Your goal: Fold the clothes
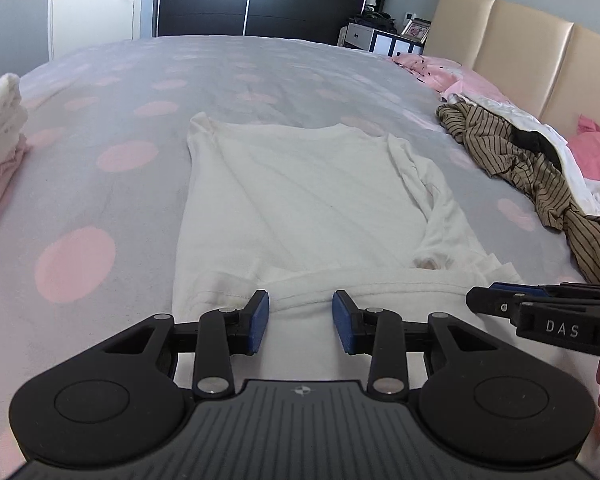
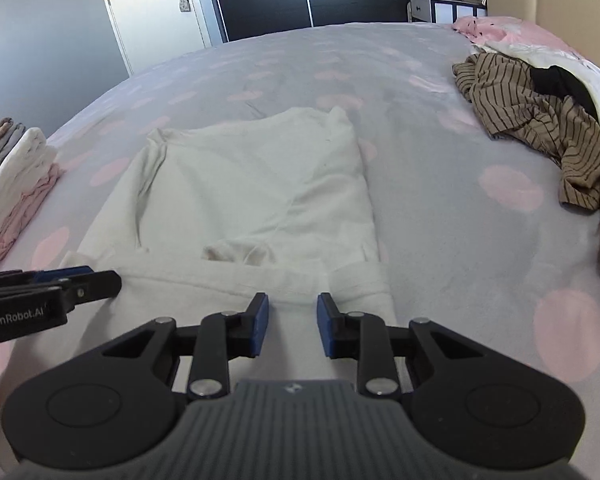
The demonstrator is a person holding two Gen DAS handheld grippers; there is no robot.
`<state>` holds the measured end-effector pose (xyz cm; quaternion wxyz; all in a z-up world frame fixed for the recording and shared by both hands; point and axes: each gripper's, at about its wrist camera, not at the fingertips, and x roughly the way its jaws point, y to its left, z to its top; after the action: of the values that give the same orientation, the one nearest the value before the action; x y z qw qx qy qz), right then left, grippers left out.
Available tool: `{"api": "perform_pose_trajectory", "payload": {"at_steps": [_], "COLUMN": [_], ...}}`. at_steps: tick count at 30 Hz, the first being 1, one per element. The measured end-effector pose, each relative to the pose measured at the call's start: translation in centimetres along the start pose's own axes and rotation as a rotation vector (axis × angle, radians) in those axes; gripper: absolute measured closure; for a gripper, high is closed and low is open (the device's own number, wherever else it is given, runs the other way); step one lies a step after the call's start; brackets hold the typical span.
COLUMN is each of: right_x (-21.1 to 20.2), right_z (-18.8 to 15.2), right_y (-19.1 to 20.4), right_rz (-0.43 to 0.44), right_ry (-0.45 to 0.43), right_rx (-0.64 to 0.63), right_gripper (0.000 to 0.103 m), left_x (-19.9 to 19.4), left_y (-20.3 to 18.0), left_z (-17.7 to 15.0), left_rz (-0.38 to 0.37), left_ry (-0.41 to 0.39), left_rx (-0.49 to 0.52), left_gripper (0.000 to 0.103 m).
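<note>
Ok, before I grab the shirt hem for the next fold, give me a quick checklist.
1. Left gripper open over the hem: ok.
2. Right gripper open over the hem: ok.
3. Shirt flat on the bed: ok, light wrinkles.
4. Sleeves folded in: right one lies over the body, ok; left one, cannot tell.
5. Striped garment apart from the shirt: ok.
6. Folded stack out of the fold path: ok.
</note>
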<state>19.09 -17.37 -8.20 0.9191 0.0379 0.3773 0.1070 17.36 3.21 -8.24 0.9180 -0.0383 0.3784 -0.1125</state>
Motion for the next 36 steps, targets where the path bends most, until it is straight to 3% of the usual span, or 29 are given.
{"api": "perform_pose_trajectory", "payload": {"at_steps": [9,17,28,36], "right_x": [0.3,-4.1,-10.7,-11.6], "right_z": [0.3,-0.5,-6.6,-10.3], "right_y": [0.4,2.4,3.9,3.7], "right_rz": [-0.011,-0.002,0.04,0.029], "right_ry": [0.006,-0.057,-0.063,-0.012], "right_rx": [-0.019,-0.095,-0.197,-0.255], "right_gripper": [0.074,0.069,0.065,0.064], "left_x": [-0.5,-4.9,-11.7,-11.6], "left_y": [-0.1,-1.9,-4.4,-2.7], "left_z": [0.2,-0.4,-6.7,-9.3], "left_rz": [0.005,0.028,0.01,0.032], "left_ry": [0.005,-0.043,-0.029,0.044], "left_rx": [0.0,0.075,0.263,0.256], "left_gripper": [0.069,0.069,0.069,0.071]}}
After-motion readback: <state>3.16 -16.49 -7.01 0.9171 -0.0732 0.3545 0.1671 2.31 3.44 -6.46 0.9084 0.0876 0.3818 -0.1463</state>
